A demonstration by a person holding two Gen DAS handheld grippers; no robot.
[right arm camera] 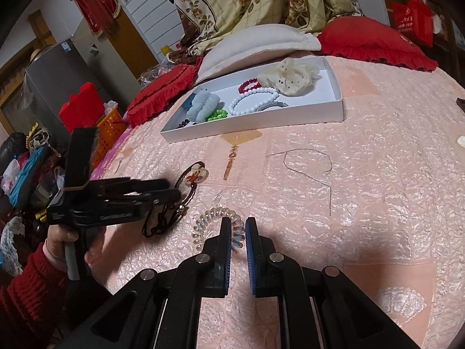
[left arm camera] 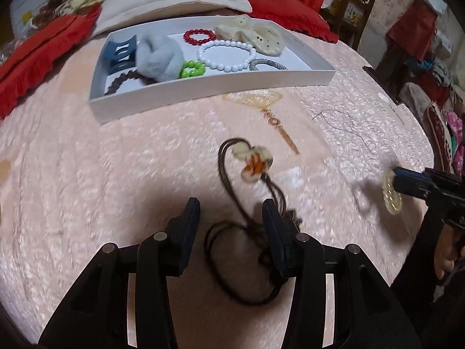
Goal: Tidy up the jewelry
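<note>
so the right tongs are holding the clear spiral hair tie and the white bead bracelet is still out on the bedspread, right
Not quite. The white bead bracelet already lies inside the white tray, not on the bedspread, as the right wrist view shows. The rest holds: the right tongs are shut on the clear spiral hair tie.

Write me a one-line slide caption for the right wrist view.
Right gripper pinches a clear spiral hair tie on the pink bedspread; white tray of bracelets waits beyond.
</note>
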